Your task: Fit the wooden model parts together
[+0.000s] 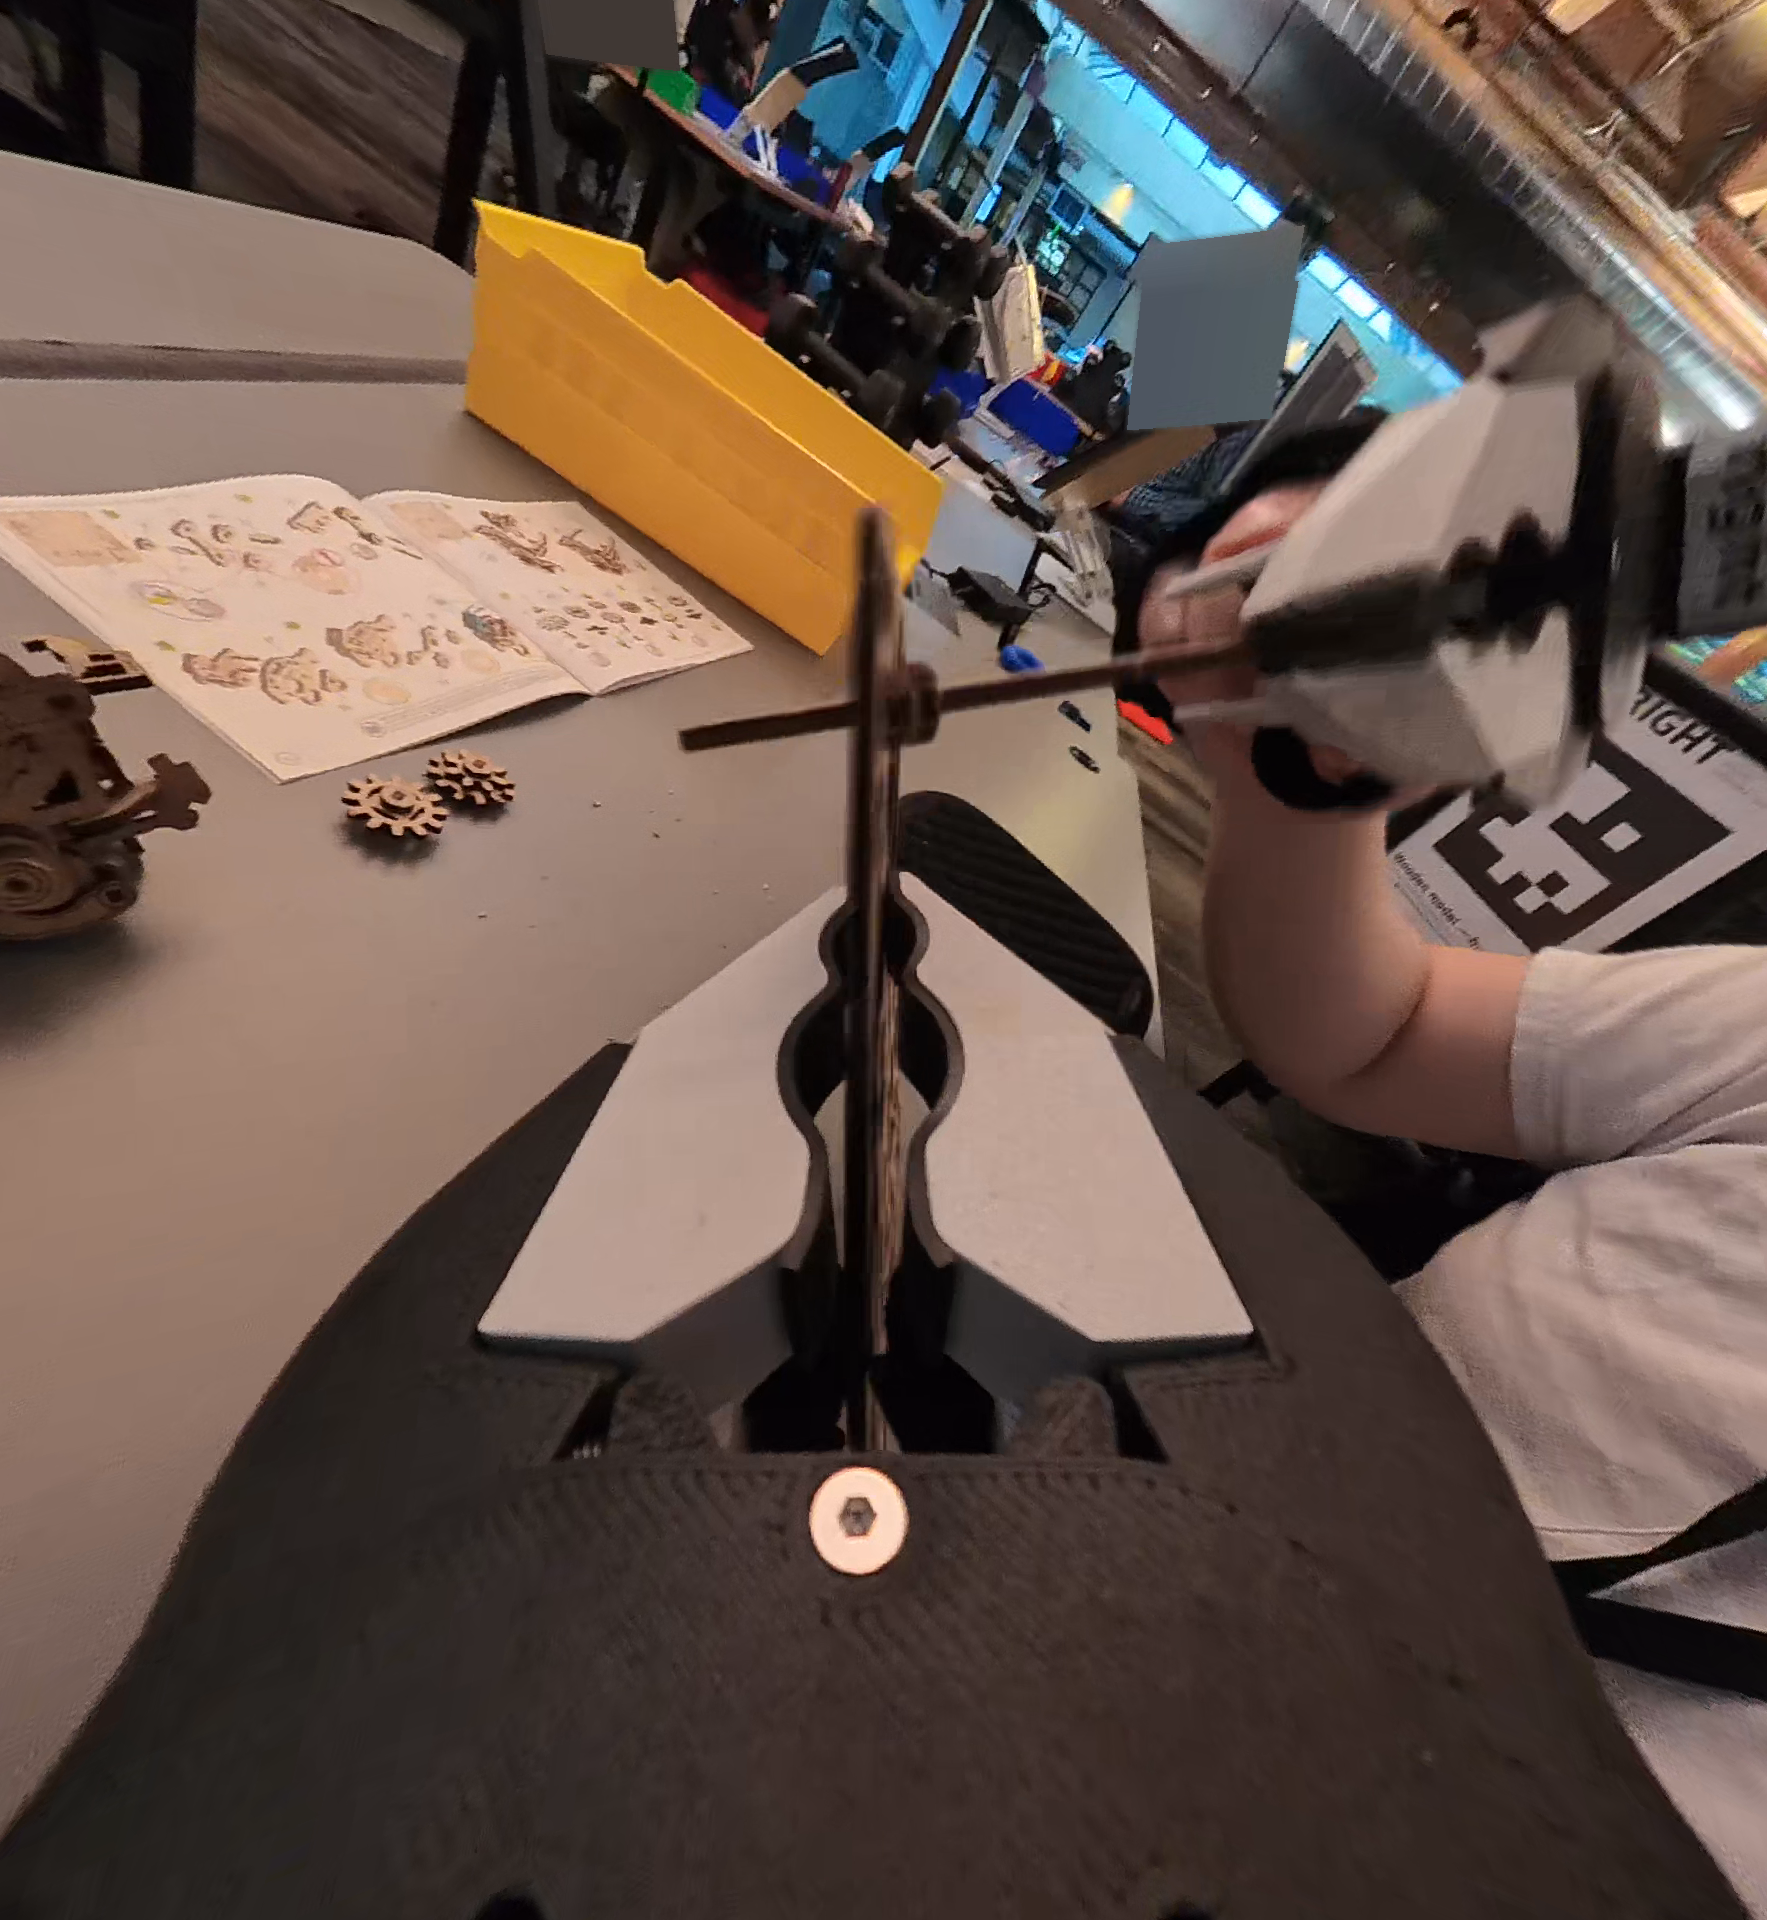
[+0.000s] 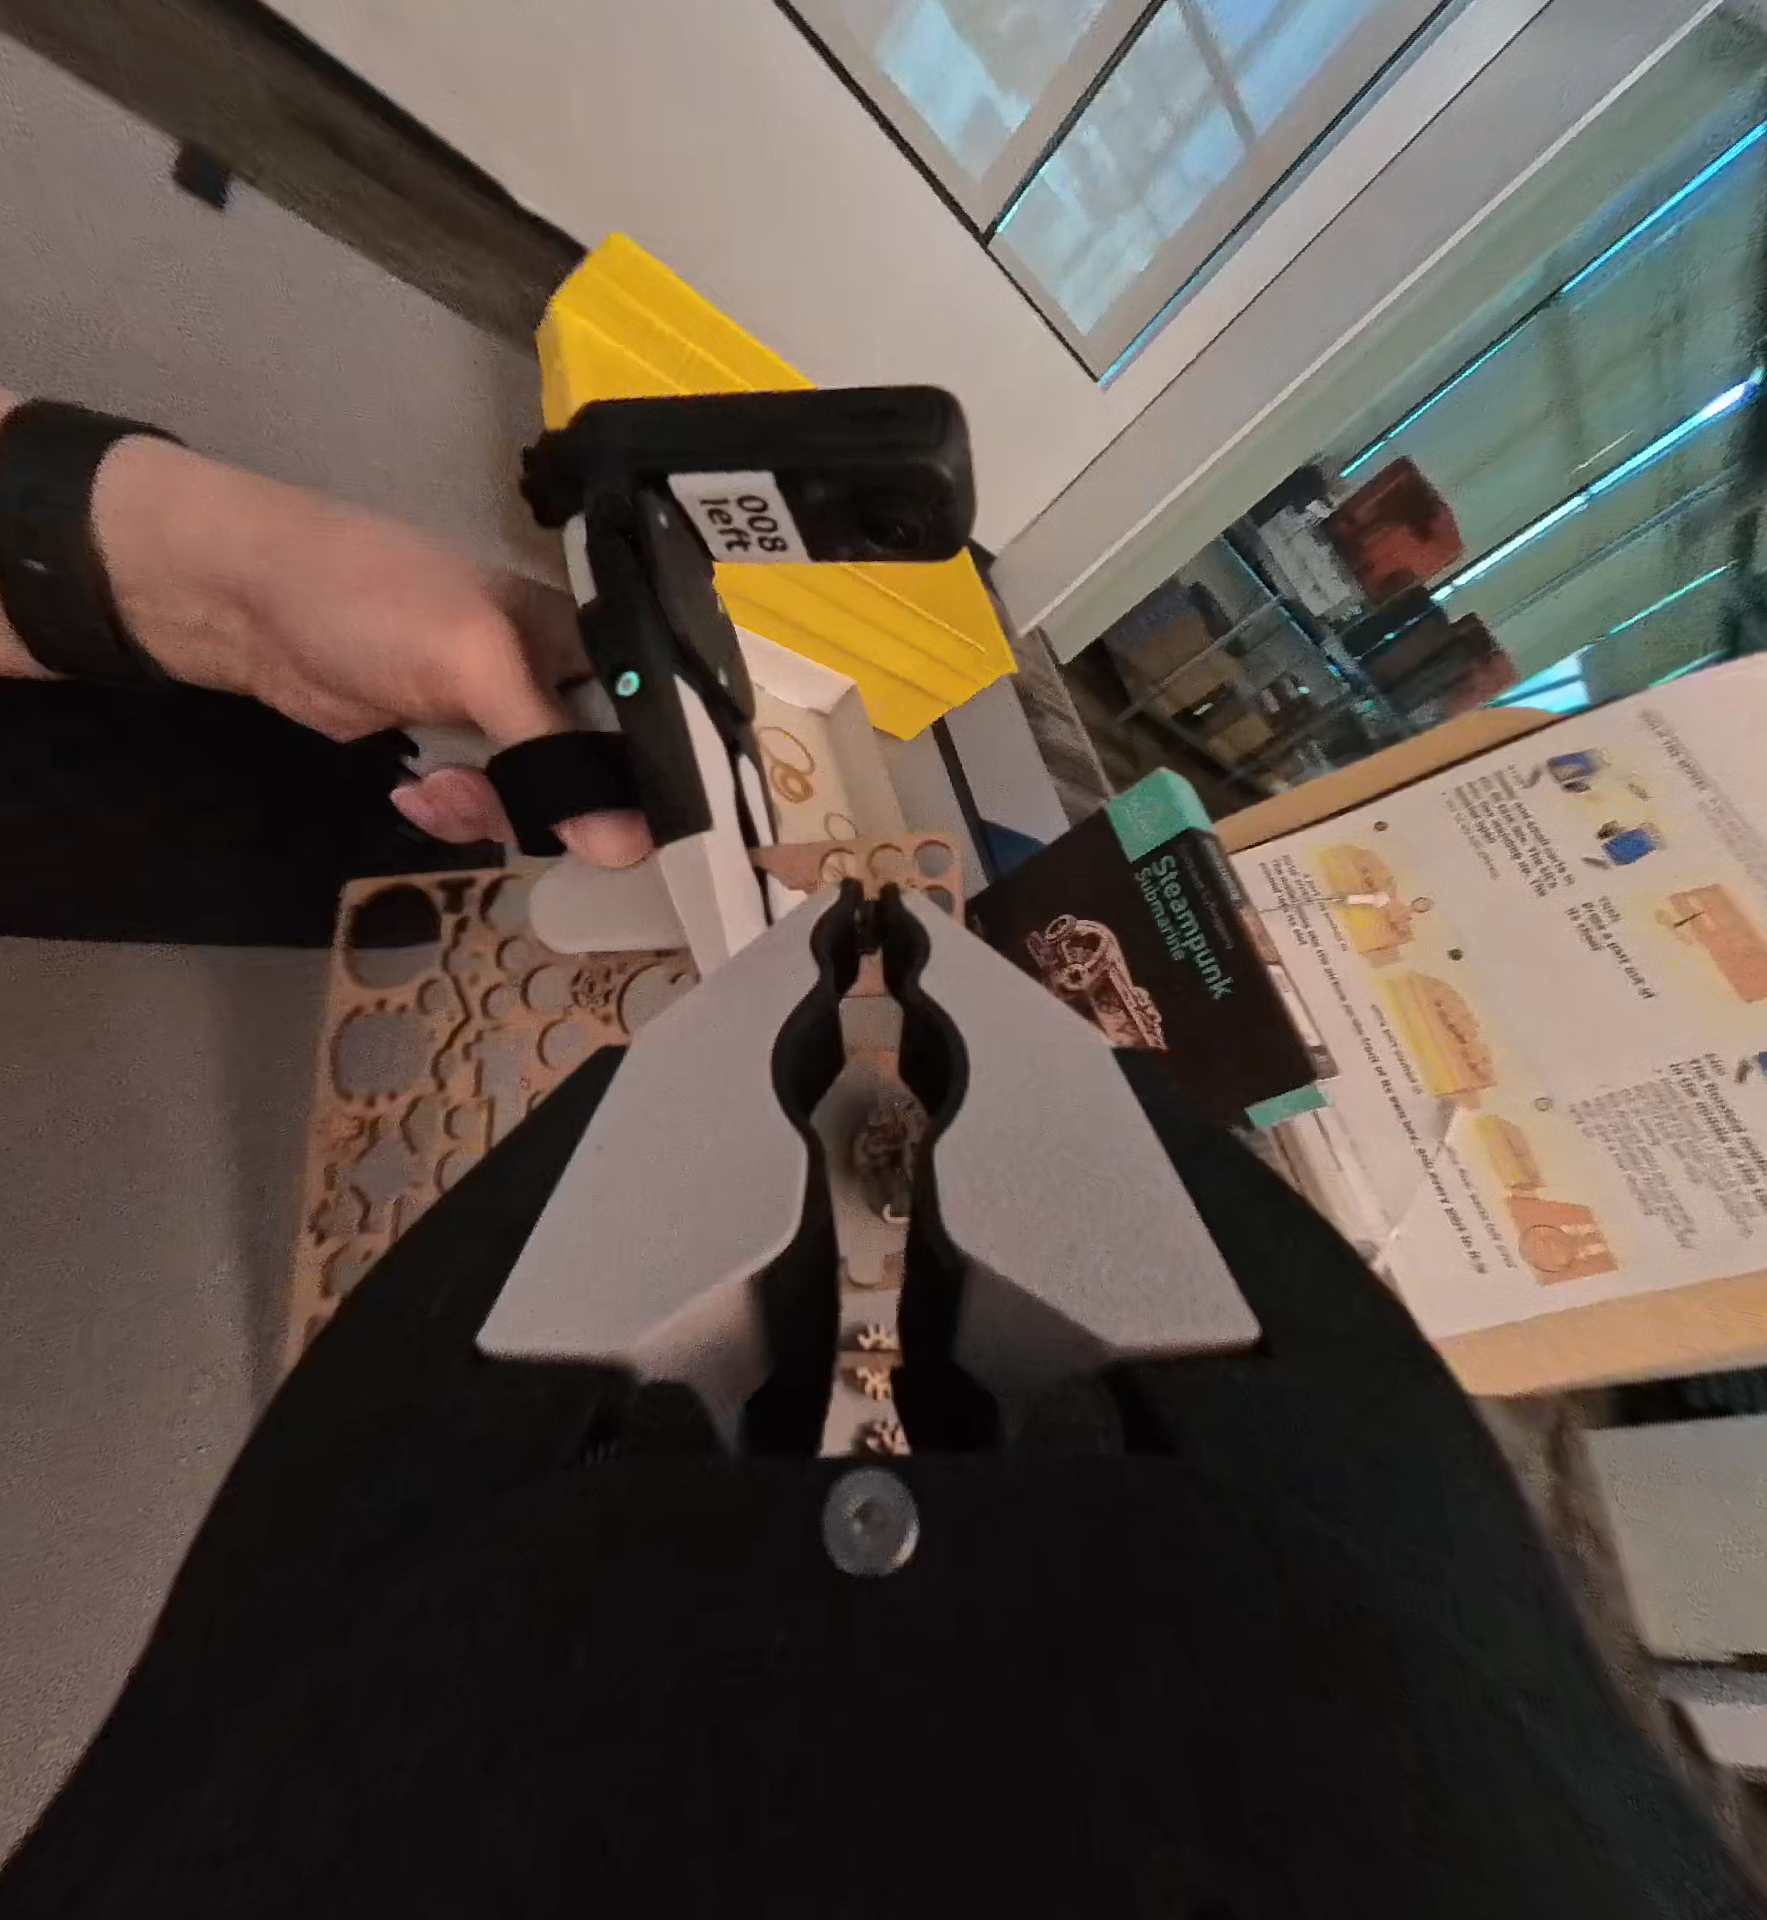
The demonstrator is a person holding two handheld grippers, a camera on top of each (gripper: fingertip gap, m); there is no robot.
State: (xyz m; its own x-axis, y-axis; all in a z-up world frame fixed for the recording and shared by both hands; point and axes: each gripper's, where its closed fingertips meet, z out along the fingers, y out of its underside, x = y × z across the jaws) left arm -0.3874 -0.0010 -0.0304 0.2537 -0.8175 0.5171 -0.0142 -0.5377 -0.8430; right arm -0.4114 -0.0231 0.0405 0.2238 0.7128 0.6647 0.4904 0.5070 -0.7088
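My left gripper (image 1: 874, 909) is shut on a flat wooden plate (image 1: 871, 623), seen edge on and standing upright above the grey table (image 1: 339, 1091). A thin wooden rod (image 1: 1045, 681) passes through the plate, with a small collar against it. My right gripper (image 1: 1211, 649) is shut on the rod's right end and holds it roughly level. In the right wrist view my right gripper (image 2: 863, 906) is closed at the tips; the rod is end on there and hardly shows. A partly built wooden model (image 1: 17, 800) and two small gears (image 1: 396, 805) lie on the table to the left.
An open instruction booklet (image 1: 339, 603) and a yellow bin (image 1: 671, 416) lie farther back. The right wrist view shows an emptied wooden parts sheet (image 2: 443, 1039), the black kit box (image 2: 1170, 956), a printed sheet on a board (image 2: 1533, 987) and the hand on the left gripper (image 2: 339, 613).
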